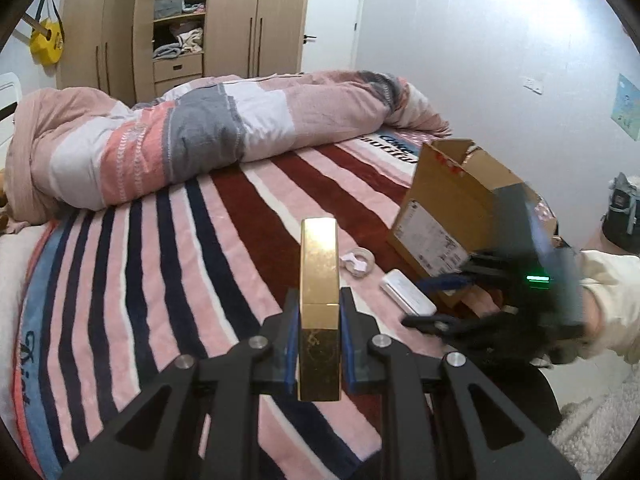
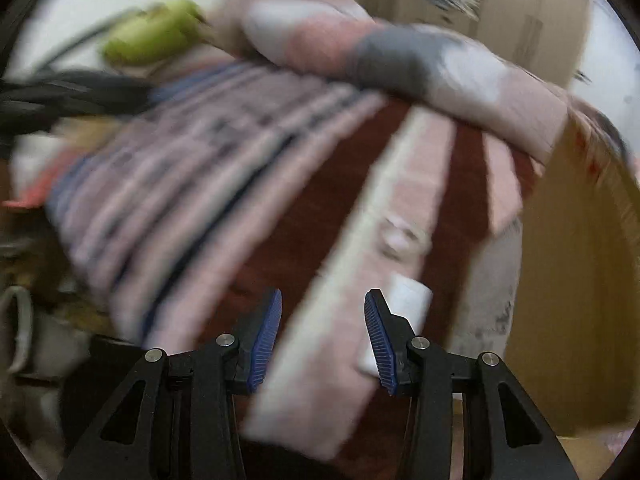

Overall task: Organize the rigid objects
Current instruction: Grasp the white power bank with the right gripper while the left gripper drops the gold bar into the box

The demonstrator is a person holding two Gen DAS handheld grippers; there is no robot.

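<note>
While the left tongs clamp a shiny gold rectangular box above the striped bed blanket, the right tongs hang parted and empty. Beyond the gold box lie a white slim case and clear tape roll, beside a tilted brown cardboard carton.

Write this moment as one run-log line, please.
left gripper: shut on gold box | right gripper: open, near white case | cardboard box: open

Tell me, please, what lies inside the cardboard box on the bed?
It cannot be seen. The cardboard box shows only its outer walls and one raised flap; its opening faces away, and the right tongs cover its lower corner.
</note>
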